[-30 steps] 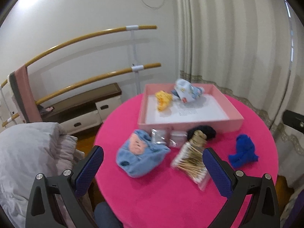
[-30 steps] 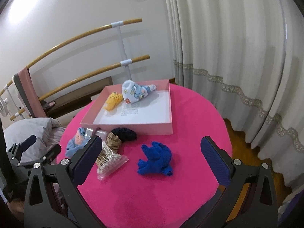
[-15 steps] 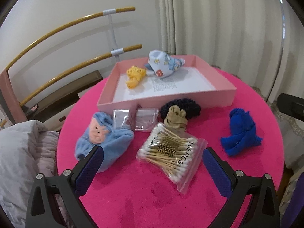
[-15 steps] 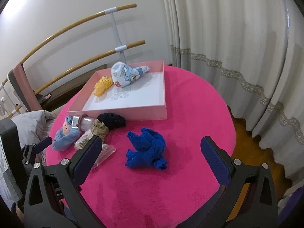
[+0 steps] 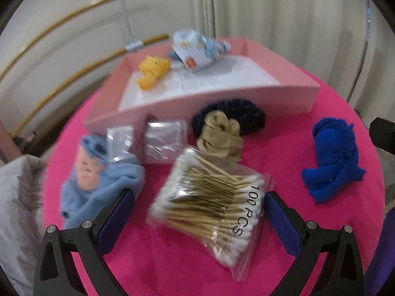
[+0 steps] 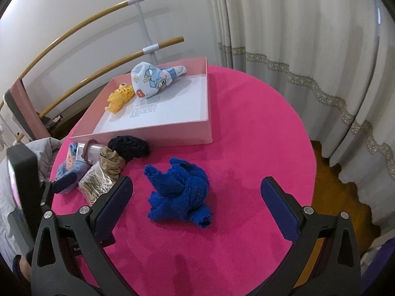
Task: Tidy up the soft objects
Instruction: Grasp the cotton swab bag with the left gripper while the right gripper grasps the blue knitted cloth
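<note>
Since it is soft, light knit, the blue sock bundle on the desk, near of the pink tray, needs a mid-bunch pinch; right hand-held gripper wide open, empty; left hand-held gripper too.

A hot-pink cloth covers the round table. On it, the shallow box has pale pink walls and a white floor with small grey print. Inside the box lie a yellow-orange knit piece and a white-and-light-blue cloth printed with blue, yellow and red cartoon figures. Just in front of the box sit a navy-black knit bundle and a tan one, with clear plastic packets beside them. Further from the box are a royal-blue knit bundle, a light-blue cloth with a peach face, and a clear bag of white-tipped wooden swabs lettered in black. Both grippers have black frames and dark blue pads. Behind the box hang cream curtains with beige lace trim.
</note>
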{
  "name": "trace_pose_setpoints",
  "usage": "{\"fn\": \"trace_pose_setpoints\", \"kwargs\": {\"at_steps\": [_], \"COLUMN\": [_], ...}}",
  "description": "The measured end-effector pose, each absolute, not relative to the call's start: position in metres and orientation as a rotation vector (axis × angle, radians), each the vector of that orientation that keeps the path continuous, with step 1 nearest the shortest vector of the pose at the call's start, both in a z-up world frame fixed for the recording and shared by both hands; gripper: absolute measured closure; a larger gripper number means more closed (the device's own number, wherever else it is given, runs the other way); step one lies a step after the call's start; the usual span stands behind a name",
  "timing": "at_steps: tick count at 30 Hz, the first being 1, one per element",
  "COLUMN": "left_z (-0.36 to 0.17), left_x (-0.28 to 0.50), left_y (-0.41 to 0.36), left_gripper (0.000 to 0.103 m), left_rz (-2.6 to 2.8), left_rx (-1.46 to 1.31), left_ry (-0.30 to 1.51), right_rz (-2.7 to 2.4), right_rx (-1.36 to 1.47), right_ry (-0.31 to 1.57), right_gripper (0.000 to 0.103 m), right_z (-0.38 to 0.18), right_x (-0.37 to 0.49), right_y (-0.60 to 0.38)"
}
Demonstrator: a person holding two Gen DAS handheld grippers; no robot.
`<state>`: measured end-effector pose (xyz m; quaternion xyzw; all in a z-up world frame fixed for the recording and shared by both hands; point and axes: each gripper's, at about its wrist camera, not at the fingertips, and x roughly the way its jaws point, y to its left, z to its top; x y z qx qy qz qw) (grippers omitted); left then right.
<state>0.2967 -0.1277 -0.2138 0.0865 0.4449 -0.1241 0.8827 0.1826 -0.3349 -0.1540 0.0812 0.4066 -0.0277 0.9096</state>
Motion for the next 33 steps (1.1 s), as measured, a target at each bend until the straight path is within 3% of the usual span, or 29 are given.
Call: {"fn": "trace_pose_setpoints", "kwargs": {"at_steps": [4, 6, 12, 17, 20, 22, 24, 27, 33], "left_z": [-0.218, -0.220, -0.216, -0.211, -0.208, -0.207, -0.207, -0.203, -0.191], "left_x": [0.310, 0.314, 0.313, 0.305, 0.299, 0.297, 0.299, 0.292, 0.277], "left_y": [-0.127, -0.127, -0.123, -0.120, -0.119, -0.117, -0.118, -0.117, -0.117], "left_gripper": [0.002, 0.014, 0.033, 0.035, 0.036, 0.036, 0.036, 0.036, 0.036], "left_rz": [-0.275, -0.301, -0.323, -0.321, -0.320, -0.315, -0.311, -0.302, -0.285], "left_rx": [0.165, 0.153, 0.145, 0.134, 0.130, 0.126, 0.127, 0.129, 0.138], "left_ry": [0.942, 0.950, 0.936, 0.935, 0.935, 0.936, 0.935, 0.930, 0.898], "right_rz": [-0.058, -0.054, -0.042, -0.041, -0.053, -0.051, -0.059, -0.051, -0.028], "right_rx": [0.172, 0.169, 0.157, 0.137, 0.121, 0.108, 0.064, 0.066, 0.074], "right_ry": [0.855, 0.863, 0.893, 0.920, 0.942, 0.966, 0.961, 0.946, 0.937], "right_gripper": [0.000, 0.000, 0.000, 0.004, 0.020, 0.040, 0.044, 0.062, 0.068], "right_z": [-0.160, -0.163, -0.174, -0.185, -0.195, -0.203, -0.208, -0.206, -0.201], "right_x": [0.187, 0.190, 0.198, 0.206, 0.213, 0.217, 0.218, 0.215, 0.207], "right_y": [-0.336, -0.336, -0.330, -0.325, -0.322, -0.320, -0.314, -0.314, -0.313]}}
